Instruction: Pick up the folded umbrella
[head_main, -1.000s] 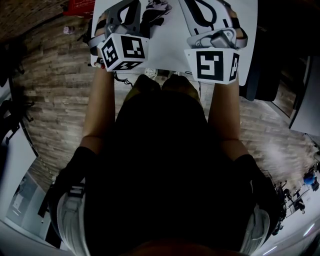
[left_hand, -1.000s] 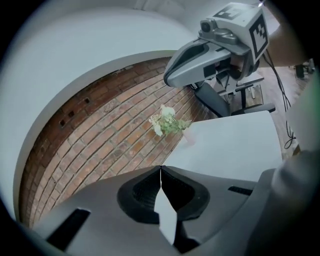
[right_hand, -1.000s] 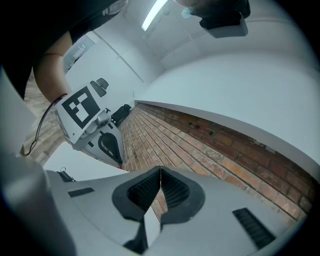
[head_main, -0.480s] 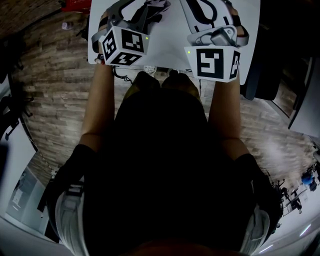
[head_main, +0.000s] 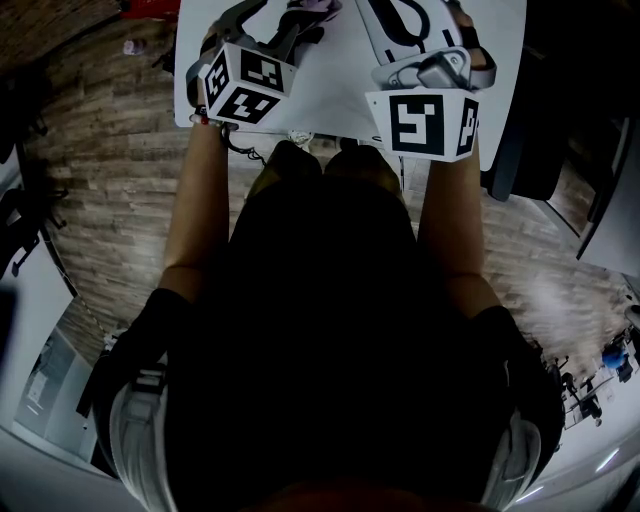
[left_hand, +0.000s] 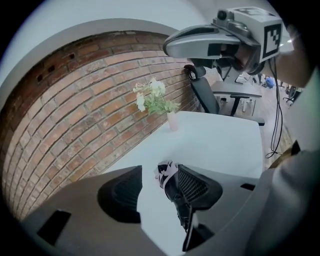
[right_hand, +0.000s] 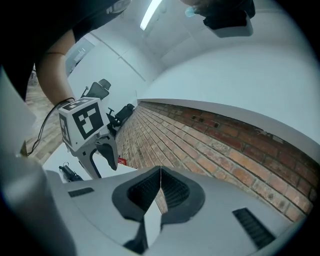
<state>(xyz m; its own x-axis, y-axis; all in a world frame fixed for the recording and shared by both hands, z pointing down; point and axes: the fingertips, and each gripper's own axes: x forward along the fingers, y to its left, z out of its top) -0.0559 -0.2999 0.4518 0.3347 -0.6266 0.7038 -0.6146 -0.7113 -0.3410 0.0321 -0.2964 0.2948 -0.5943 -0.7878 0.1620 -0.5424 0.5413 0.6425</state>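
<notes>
The folded umbrella (left_hand: 172, 187), black with a white pattern at its tip, lies on the white table (left_hand: 220, 145). In the left gripper view my left gripper (left_hand: 159, 176) is tilted down over it. Its jaws have just been opening, and the umbrella lies between them, close against the right pad (left_hand: 196, 187) and well apart from the left one. In the right gripper view my right gripper (right_hand: 160, 189) is shut on nothing and points at the brick wall. That view also shows the left gripper (right_hand: 100, 157) over the table, with a dark end of the umbrella (right_hand: 67, 172) beside it.
A small vase of white flowers (left_hand: 156, 100) stands at the table's far edge by the brick wall (left_hand: 75, 115). An office chair (left_hand: 205, 95) sits behind the table. In the head view the table (head_main: 340, 80) is at the top and wooden floor (head_main: 110, 180) lies to the left.
The left gripper has tipped forward and sunk toward the table, and its marker cube has turned. The right gripper has stayed where it was.
</notes>
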